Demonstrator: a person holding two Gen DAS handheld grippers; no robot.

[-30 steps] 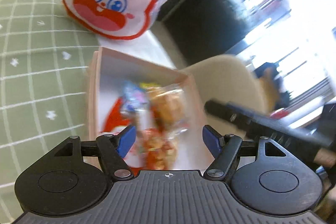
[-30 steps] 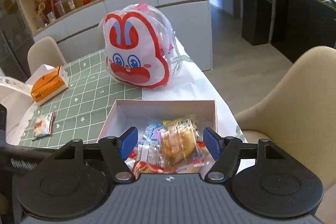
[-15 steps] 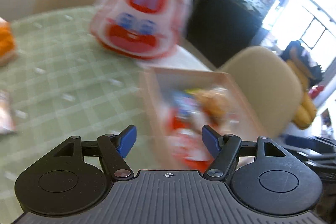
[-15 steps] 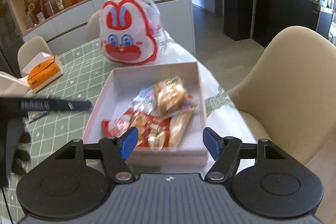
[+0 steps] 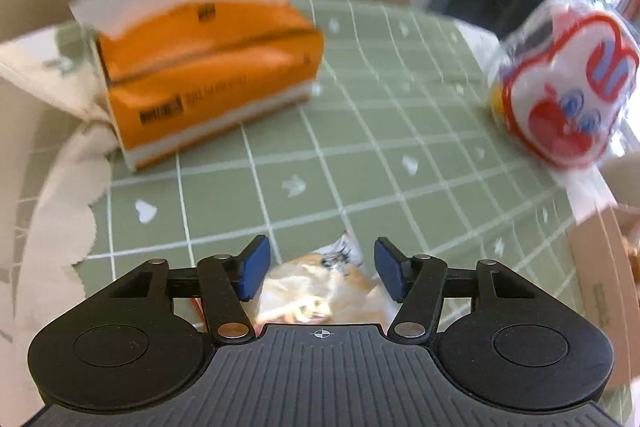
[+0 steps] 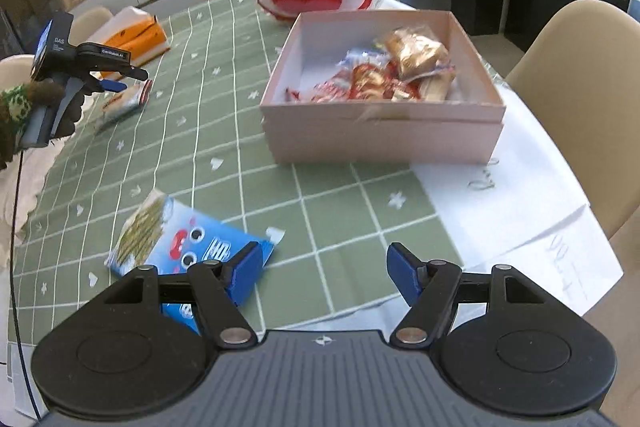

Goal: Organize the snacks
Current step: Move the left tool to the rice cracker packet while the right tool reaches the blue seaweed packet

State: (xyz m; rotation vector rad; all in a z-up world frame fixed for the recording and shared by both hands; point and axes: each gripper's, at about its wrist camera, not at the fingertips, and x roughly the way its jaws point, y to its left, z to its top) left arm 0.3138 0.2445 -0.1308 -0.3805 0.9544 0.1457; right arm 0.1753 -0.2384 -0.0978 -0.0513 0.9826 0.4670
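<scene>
The left gripper (image 5: 320,269) has swung away from the box (image 6: 382,135) to the far side of the table, above a snack packet (image 5: 320,291) near the tissue pack (image 5: 208,75); its jaws have just been closing, the packet between them untouched. The right gripper (image 6: 324,275) has drawn back from the box to hover beside a blue packet (image 6: 188,243).

Black ribbed tool (image 6: 324,273) with blue fingertips (image 6: 244,275), silver screws.
</scene>
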